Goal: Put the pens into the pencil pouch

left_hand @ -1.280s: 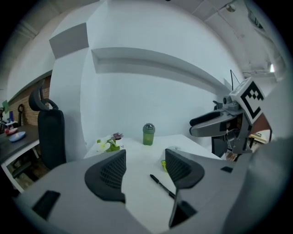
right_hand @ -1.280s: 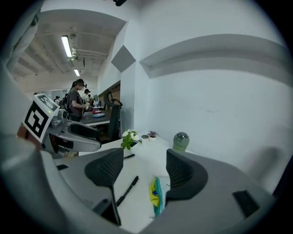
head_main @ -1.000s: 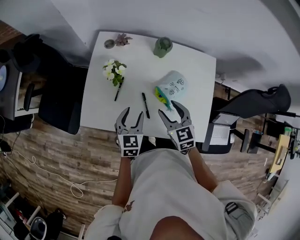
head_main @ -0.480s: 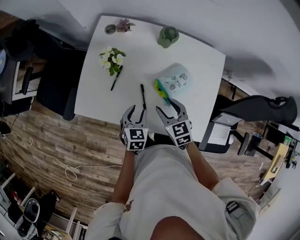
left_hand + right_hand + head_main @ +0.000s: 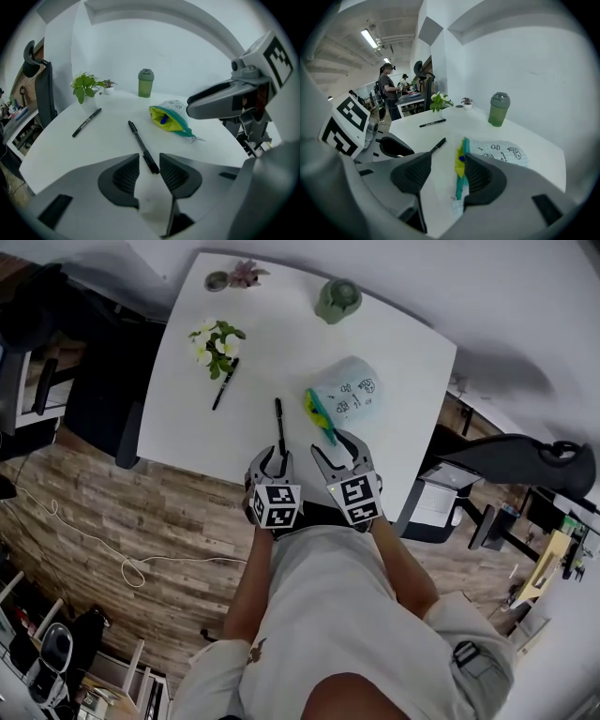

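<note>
between left gripper (image 5: 149, 161) jaws, just closing, unclamped: pen (image 5: 140, 145) near end, long axis running away.

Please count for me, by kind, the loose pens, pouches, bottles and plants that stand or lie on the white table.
Black pens: 2
Pencil pouch: 1
Green bottle: 1
Plants: 2
Total: 6

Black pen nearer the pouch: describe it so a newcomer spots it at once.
On the white table, find the pale doodle-print fabric pouch with its yellow-lined mouth. Just left of that mouth, near the front edge, lies a slim black pen. Unlike it, the other black pen lies farther left, beside the white-flowered plant.
</note>
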### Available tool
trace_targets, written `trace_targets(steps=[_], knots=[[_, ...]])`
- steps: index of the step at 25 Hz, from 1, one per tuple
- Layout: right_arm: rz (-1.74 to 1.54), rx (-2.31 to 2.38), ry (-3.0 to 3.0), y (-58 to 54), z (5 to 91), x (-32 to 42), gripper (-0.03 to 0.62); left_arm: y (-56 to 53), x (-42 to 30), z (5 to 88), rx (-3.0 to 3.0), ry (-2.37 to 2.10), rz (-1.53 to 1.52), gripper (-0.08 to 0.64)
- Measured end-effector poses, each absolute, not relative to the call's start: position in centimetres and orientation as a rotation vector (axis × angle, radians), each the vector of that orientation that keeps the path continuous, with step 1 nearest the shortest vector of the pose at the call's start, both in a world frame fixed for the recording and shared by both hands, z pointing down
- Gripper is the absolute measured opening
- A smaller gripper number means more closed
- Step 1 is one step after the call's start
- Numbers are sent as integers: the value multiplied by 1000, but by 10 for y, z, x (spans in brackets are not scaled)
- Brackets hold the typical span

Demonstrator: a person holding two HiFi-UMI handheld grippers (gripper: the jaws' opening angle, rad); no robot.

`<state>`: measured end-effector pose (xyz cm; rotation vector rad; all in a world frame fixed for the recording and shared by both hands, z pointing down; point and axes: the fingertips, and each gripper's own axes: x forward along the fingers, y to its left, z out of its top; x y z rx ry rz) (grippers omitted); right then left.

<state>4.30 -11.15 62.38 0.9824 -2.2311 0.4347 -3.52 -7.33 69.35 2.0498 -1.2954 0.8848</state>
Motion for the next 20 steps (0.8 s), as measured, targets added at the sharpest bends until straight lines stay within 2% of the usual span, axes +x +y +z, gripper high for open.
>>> trace_targets(steps=[10,13,15,18,20], knots=[[381,1010,-2163,-133,639,60,206,-66,-31,717,2002,-1301,958,106],[360,1009,-2112,-139,650,64,190,-66,-28,717,2015,-1293,964,59],[339,1011,-2073,-143,656,67,181,-65,-26,716,2021,-1290,966,53],[312,1007,-2016,-149,665,70,159,-65,-29,715,2021,-1277,946,49],[301,1005,-1987,-152,671,72,115,-67,-33,710,2035,-1265,928,49]])
